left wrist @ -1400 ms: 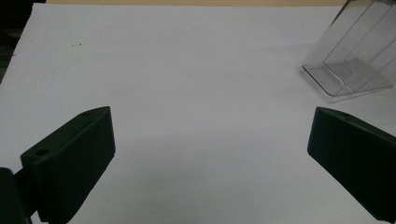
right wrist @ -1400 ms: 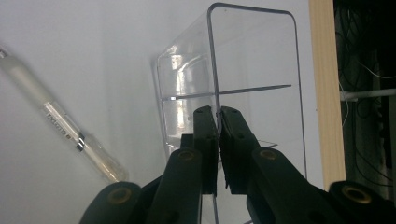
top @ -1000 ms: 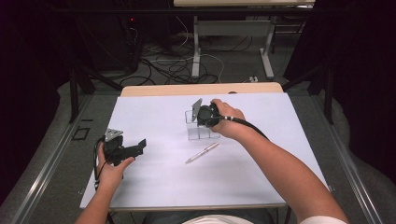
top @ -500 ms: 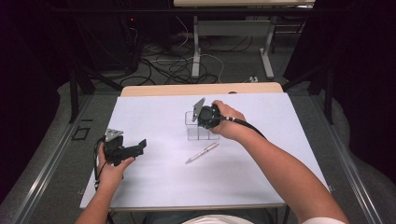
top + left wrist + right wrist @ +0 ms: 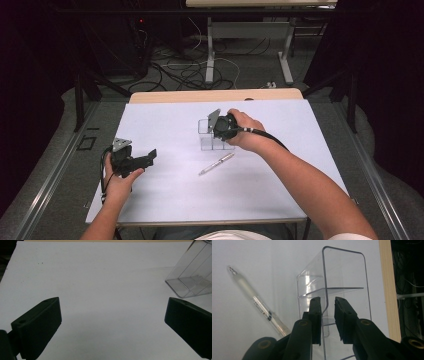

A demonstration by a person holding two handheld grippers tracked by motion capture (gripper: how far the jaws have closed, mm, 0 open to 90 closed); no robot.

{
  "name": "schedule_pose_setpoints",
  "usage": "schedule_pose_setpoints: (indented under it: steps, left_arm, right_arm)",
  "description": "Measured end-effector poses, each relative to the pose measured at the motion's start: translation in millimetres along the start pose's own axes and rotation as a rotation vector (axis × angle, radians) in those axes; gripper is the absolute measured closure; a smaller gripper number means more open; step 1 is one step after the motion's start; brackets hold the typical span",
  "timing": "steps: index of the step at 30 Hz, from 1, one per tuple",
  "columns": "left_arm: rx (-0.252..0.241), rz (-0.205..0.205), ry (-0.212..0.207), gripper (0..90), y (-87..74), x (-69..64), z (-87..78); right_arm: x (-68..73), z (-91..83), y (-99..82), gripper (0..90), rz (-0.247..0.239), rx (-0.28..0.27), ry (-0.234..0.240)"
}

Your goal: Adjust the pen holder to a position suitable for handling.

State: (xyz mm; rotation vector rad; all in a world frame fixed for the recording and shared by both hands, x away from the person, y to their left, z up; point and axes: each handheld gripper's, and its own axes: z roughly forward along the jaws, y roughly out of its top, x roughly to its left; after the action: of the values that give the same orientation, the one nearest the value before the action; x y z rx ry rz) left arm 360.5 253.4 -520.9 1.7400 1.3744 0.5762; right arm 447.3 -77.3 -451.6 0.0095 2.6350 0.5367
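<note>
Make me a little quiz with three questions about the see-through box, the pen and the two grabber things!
1. True or false: the pen stands inside the clear box.
2. Which gripper has a wall of the clear box between its jaws? A) left gripper B) right gripper C) neither
3. Fill the blank: the left gripper's jaws stand wide ____, with only white table cover between them.

Key:
1. False. The pen lies flat on the table cover, beside the box.
2. B. In the right gripper view a jaw stands on each side of the wall; whether they squeeze it yet, I cannot tell.
3. open
</note>
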Motion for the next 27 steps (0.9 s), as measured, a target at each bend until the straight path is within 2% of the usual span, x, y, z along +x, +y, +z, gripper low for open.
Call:
schedule_pose_setpoints:
  steps: [2, 6, 11, 12, 13, 16, 20, 21, 23, 24, 27]
  left_arm:
    - [0.000, -0.002, 0.001, 1.0, -0.2, 0.2, 0.0]
    - [-0.001, -0.004, 0.002, 0.9, -0.6, -0.2, -0.7]
    - [-0.008, -0.005, 0.004, 1.0, -0.5, -0.4, -1.2]
    - [-0.007, -0.004, 0.004, 1.0, -0.5, -0.4, -1.2]
    - [-0.006, -0.007, 0.004, 1.0, -0.6, -0.7, -1.2]
    - [0.001, 0.000, 0.003, 1.0, -0.7, -0.7, -1.0]
    - [-0.001, -0.001, 0.004, 1.0, -0.7, -0.6, -1.1]
    - [0.000, -0.001, 0.005, 1.0, -0.9, -0.5, -1.1]
    - [0.001, -0.003, 0.005, 1.0, -1.1, -0.5, -0.9]
    - [0.001, -0.003, 0.005, 1.0, -1.1, -0.5, -1.0]
    - [0.001, -0.002, 0.005, 1.0, -1.1, -0.6, -1.3]
  right_arm:
    - [1.0, -2.5, 0.0, 74.0, 0.004, -0.012, -0.006]
    - [1.6, -7.5, -0.7, 69.1, -0.019, -0.030, -0.028]
    - [5.3, -13.2, -2.0, 64.0, -0.010, -0.044, -0.041]
    - [5.1, -14.0, -2.5, 63.0, -0.025, -0.046, -0.044]
    - [6.9, -14.1, -3.1, 62.0, -0.011, -0.052, -0.043]
    - [8.9, -15.4, -4.6, 59.1, -0.017, -0.059, -0.046]
    - [11.7, -16.9, -7.1, 54.9, 0.008, -0.069, -0.059]
    - [11.5, -19.0, -7.1, 53.6, 0.006, -0.049, -0.047]
    - [13.6, -18.1, -8.6, 51.9, 0.026, -0.093, -0.065]
    - [14.9, -18.9, -8.9, 51.0, 0.035, -0.093, -0.079]
    - [17.3, -21.6, -9.5, 49.1, 0.022, -0.092, -0.091]
